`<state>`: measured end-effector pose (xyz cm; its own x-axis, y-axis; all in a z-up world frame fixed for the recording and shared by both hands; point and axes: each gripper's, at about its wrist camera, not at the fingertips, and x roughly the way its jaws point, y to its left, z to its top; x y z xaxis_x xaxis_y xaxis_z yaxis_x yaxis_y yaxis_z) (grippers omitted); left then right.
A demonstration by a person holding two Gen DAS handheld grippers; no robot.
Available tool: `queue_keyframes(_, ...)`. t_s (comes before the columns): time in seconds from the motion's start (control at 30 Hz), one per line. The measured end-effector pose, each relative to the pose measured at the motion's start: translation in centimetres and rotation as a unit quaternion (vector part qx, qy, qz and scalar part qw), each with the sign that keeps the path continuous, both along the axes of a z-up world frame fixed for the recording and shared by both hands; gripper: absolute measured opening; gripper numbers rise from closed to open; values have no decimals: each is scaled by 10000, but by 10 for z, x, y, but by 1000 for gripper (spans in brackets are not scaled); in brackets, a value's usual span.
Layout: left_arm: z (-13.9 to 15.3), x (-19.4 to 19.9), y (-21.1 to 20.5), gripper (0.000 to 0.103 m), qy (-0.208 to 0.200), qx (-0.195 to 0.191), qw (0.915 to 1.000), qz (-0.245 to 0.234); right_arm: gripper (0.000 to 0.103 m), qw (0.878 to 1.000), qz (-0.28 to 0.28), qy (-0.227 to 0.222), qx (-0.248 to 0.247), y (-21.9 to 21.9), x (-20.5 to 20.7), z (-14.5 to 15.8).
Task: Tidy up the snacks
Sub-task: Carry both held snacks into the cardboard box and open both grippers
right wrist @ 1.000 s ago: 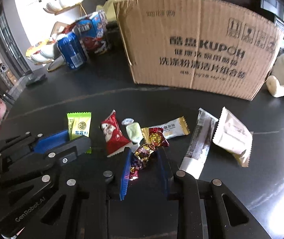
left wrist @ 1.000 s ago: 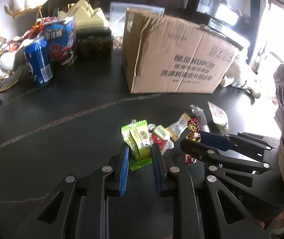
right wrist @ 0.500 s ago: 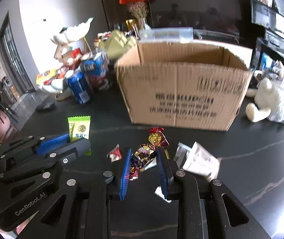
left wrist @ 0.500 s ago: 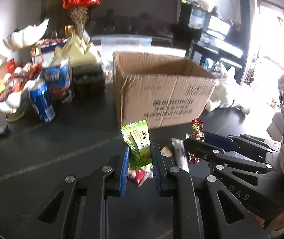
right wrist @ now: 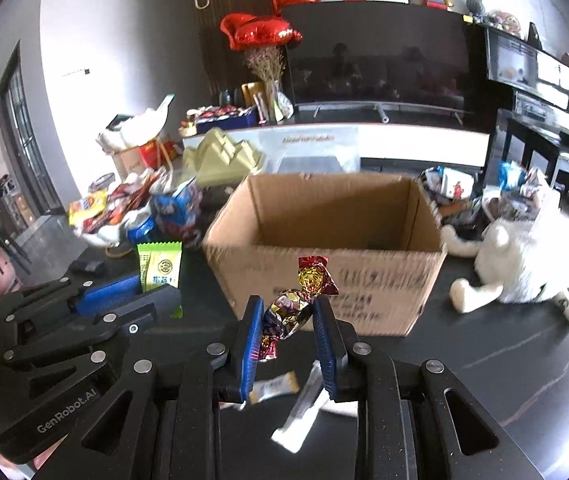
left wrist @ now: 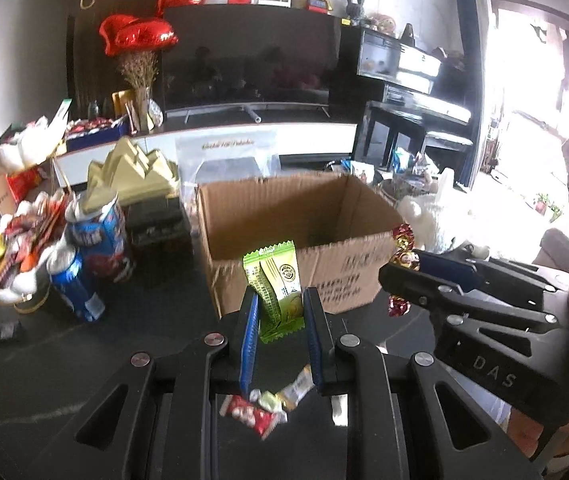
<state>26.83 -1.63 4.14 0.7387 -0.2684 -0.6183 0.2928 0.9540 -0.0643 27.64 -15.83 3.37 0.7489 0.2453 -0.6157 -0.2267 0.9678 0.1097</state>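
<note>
A: What has changed over the last second?

B: Both grippers have lifted off the counter (left wrist: 84, 344). A second ago they were down among the loose snacks; now those wrappers lie below the jaws, and the open top of the cardboard box (right wrist: 324, 240) shows from above.

A: Are they carrying anything?

B: Yes. The left gripper (left wrist: 280, 320) has its jaws narrow, pinching the green sachet (left wrist: 278, 284) upright by its lower half. The right gripper (right wrist: 286, 322) is clamped on a string of foil-wrapped candies (right wrist: 292, 308), one gold piece sticking up at 1 o'clock above the jaws.

A: Where does the box sit relative to them?

B: Straight ahead at 12 o'clock in both wrist views, just beyond the held snacks. From the left view the right gripper comes in at 3 o'clock, its candies already against the box's near right corner.

A: What does that mean for the task?

B: I judge both picks succeeded and the carry is under way. What remains is reaching over the rim and releasing. The red packet (left wrist: 252, 414) and the other wrappers are still left on the counter for later trips.
</note>
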Motion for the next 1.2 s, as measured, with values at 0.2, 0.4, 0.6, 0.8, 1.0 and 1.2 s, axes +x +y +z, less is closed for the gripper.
queue_keyframes(0.2, 18, 27, -10, 22, -100, 174, 9998, -77, 27, 9999, -91, -111, -69, -8, 24, 18)
queue_keyframes(0.4, 19, 58, -16, 22, -26, 268, 9996, -122, 27, 9999, -125, -80, -82, -14, 54, 22)
queue_keyframes(0.6, 9, 89, -20, 23, 74, 362, 9993, -96, 27, 9998, -112, -13, -139, -15, 81, 14)
queue_keyframes(0.8, 1, 111, -24, 33, 108, 521, 9986, 15, 27, 9995, -227, 130, -149, -21, 103, -2)
queue_keyframes(1.0, -1, 106, -19, 54, 161, 499, 9984, 218, 49, 9988, -440, 185, -132, -28, 102, -5)
queue_keyframes(1.2, 2, 79, -4, 66, 167, 475, 9979, 411, 52, 9985, -509, 121, -161, -27, 75, 1)
